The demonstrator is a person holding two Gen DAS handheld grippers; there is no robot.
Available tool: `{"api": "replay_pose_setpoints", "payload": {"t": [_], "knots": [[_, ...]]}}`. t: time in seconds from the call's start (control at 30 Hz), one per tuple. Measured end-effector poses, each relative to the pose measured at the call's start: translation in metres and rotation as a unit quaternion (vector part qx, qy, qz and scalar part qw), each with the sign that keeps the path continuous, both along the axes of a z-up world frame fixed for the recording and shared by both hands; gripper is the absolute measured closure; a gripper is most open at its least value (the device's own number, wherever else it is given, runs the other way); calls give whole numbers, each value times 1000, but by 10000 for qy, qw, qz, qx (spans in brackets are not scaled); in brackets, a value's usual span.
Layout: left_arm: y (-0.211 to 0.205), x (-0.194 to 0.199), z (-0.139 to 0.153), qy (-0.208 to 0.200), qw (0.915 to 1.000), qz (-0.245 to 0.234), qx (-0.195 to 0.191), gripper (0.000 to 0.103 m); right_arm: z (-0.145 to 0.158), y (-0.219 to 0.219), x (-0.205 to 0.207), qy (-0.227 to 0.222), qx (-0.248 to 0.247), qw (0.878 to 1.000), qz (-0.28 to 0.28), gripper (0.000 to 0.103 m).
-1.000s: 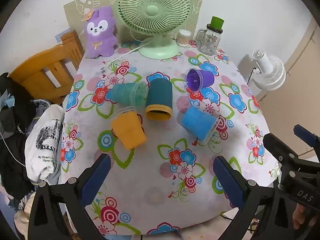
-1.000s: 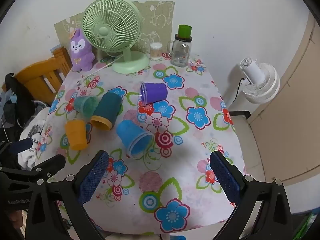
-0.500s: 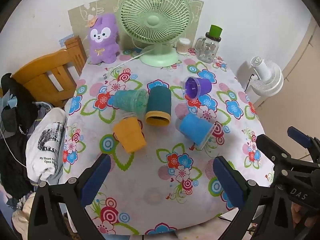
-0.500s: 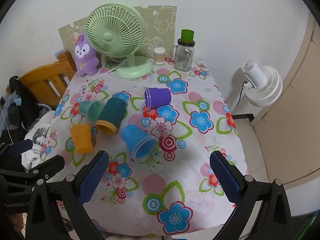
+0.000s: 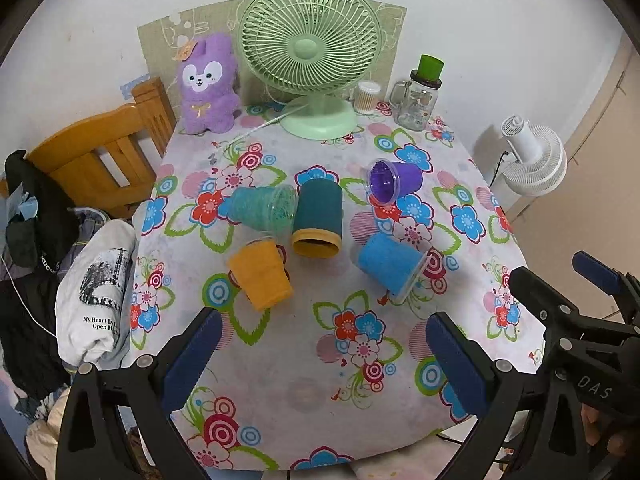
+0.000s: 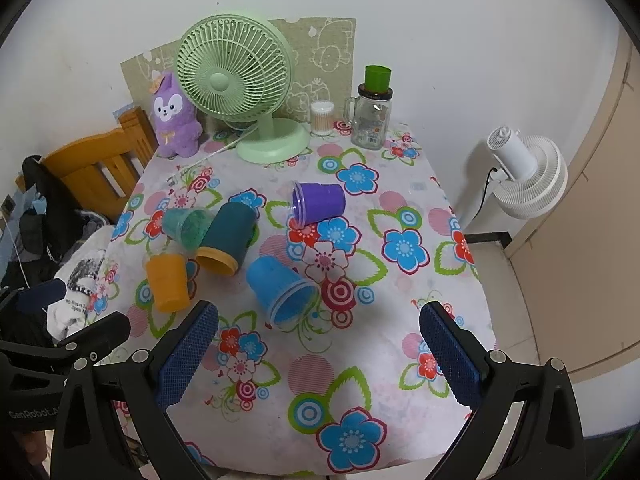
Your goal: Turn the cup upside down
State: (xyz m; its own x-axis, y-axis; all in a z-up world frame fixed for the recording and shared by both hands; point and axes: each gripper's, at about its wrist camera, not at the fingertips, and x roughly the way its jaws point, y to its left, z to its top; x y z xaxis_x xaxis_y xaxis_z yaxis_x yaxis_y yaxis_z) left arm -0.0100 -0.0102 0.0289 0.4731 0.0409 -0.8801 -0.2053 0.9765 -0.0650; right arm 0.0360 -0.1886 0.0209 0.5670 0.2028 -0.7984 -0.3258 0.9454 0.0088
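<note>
Several cups lie on their sides on the flowered tablecloth [image 5: 304, 380]: an orange cup [image 5: 262, 276], a dark teal cup [image 5: 318, 218], a light teal cup [image 5: 262, 208], a blue cup [image 5: 388, 266] and a purple cup [image 5: 394, 181]. They also show in the right wrist view: orange [image 6: 167, 282], dark teal [image 6: 226, 238], light teal [image 6: 187, 224], blue [image 6: 280, 288], purple [image 6: 318, 202]. My left gripper [image 5: 326, 360] is open and empty, held above the table's near edge. My right gripper [image 6: 318, 354] is open and empty, nearer than the blue cup.
A green desk fan [image 5: 310, 60], a purple plush toy [image 5: 208, 86], a glass jar mug with a green cup on top [image 5: 420, 100] and a small cotton-swab jar [image 5: 367, 98] stand at the back. A wooden chair [image 5: 96, 152] with clothes is left. A white floor fan [image 5: 536, 160] is right.
Both grippers have pulled back and up from the table, so the cups look smaller and farther. The cups have not moved. Both grippers stay open.
</note>
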Motion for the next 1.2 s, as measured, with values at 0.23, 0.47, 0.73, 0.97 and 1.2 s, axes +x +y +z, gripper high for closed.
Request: {"api": "replay_pose_setpoints", "payload": {"t": [0.23,0.47,0.73,0.97,1.2], "knots": [[-1,1,1,-4,10000,-24,54,0,0,-2,0,-10,17,10000,3,1],[-1,1,0,11,10000,-12,42,0,4,-3,0,-113,15,9999,8,1],[-1,1,0,-33,10000,-37,52,0,5,-3,-2,-139,45,9999,6,1],[1,3,2,-54,10000,-20,48,0,6,-3,1,-146,69,9999,18,1],[2,2,2,-57,10000,-16,41,1,5,-1,4,-131,52,9999,40,1]]}}
